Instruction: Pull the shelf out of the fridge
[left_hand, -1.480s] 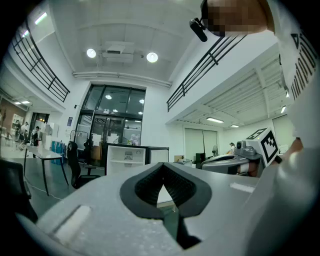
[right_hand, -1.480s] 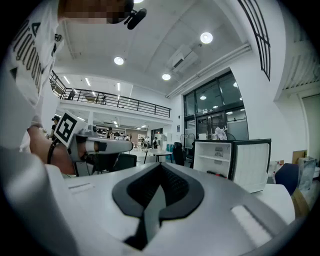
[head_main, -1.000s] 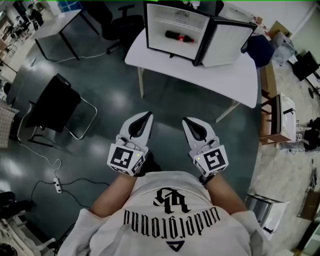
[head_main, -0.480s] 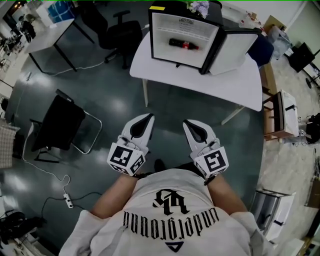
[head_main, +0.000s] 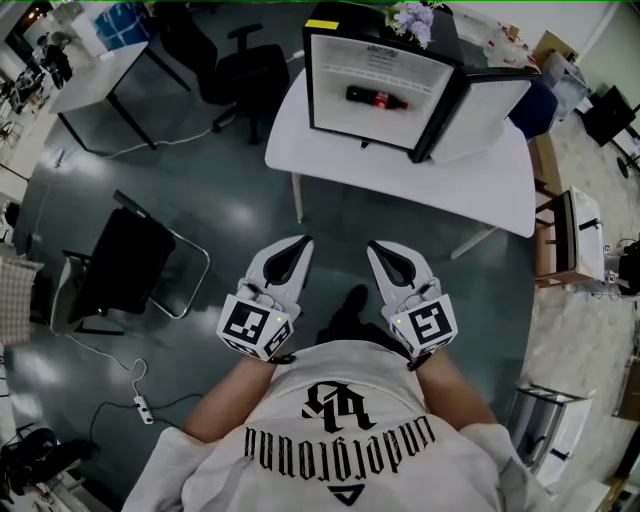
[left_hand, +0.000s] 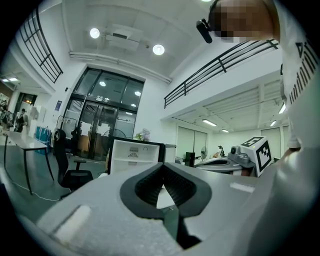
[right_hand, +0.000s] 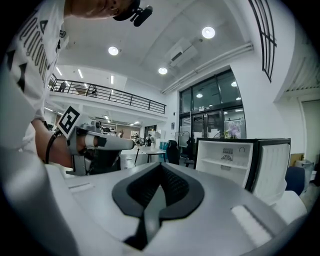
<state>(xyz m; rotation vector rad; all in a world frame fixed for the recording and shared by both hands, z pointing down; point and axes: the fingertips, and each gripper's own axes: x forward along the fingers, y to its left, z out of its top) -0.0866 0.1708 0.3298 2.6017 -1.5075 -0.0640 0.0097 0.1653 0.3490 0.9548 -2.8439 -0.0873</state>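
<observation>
A small black fridge (head_main: 375, 75) stands open on a white table (head_main: 450, 170), its door (head_main: 485, 100) swung to the right. Inside, a white shelf (head_main: 385, 92) carries a dark bottle (head_main: 378, 98) lying on its side. In the gripper views the fridge (left_hand: 135, 155) (right_hand: 227, 160) shows some way ahead. My left gripper (head_main: 303, 243) and right gripper (head_main: 373, 246) are held side by side in front of my chest, well short of the table. Both are shut with nothing in them.
A black folding chair (head_main: 125, 265) stands on the dark floor at left, with a power strip and cable (head_main: 140, 405) near it. An office chair (head_main: 240, 70) and another white table (head_main: 90, 60) are at back left. Low furniture (head_main: 570, 235) lines the right side.
The fridge and table have come a little nearer and shifted right in the head view as I step forward. Both grippers keep the same pose and stay shut.
</observation>
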